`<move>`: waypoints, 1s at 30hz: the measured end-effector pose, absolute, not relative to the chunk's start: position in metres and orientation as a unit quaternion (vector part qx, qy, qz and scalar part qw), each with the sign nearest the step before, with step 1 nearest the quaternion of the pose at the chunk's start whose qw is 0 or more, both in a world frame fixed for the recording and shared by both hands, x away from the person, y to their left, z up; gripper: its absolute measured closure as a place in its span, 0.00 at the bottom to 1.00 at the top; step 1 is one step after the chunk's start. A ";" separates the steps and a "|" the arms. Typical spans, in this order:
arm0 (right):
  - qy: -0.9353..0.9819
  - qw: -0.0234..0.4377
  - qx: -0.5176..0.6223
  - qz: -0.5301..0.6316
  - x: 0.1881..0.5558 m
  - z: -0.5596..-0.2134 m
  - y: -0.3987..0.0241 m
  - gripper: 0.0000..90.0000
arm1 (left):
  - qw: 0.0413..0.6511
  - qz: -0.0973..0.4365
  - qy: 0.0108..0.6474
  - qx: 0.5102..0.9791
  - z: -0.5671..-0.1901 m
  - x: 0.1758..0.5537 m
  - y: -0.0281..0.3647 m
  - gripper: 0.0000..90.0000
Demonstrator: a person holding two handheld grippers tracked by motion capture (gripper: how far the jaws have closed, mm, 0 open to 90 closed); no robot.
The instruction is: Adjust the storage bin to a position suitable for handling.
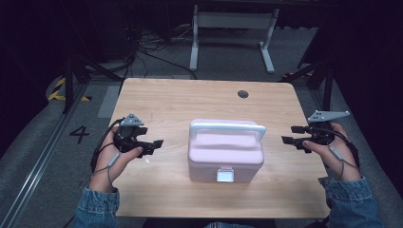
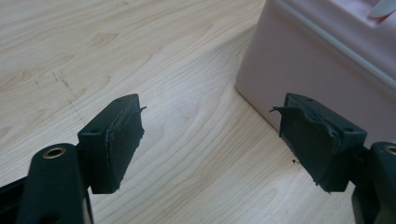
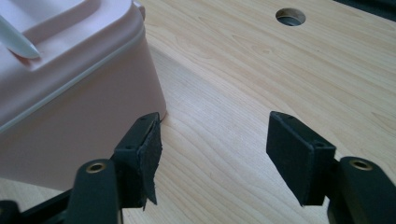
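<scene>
A pink lidded box (image 1: 225, 152) with a white carry handle (image 1: 227, 126) and a white front latch (image 1: 225, 175) stands in the middle of the wooden table (image 1: 166, 99). My left gripper (image 1: 154, 144) hovers to its left, open, with only bare wood between its jaws; the box's pink wall (image 2: 303, 60) lies just ahead of my left gripper (image 2: 210, 140) in its own view. To the right of the box, my right gripper (image 1: 289, 135) is open too. In the right gripper view the box (image 3: 70, 88) sits left of my right gripper (image 3: 212, 149), apart from the pads.
A round cable hole (image 1: 243, 94) is in the table's far right part, also seen as a hole (image 3: 290, 17) in the right gripper view. Beyond the table stand a white desk frame (image 1: 233, 28) and floor cables. Bare wood surrounds the box on all sides.
</scene>
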State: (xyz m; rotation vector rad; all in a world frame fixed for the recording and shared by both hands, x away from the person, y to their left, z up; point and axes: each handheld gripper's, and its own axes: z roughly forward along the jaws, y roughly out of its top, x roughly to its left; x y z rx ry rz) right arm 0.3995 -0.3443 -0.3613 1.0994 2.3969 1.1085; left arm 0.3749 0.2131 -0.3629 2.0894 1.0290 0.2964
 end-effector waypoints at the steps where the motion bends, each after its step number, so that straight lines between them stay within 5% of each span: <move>1: 0.830 0.140 0.381 0.384 0.399 -0.362 -0.344 0.40 | 0.392 0.115 0.403 0.819 -0.362 0.374 0.212 0.25; 30: 0.822 0.157 0.382 0.392 0.386 -0.370 -0.349 0.35 | 0.481 0.109 0.311 0.812 -0.334 0.372 0.148 0.25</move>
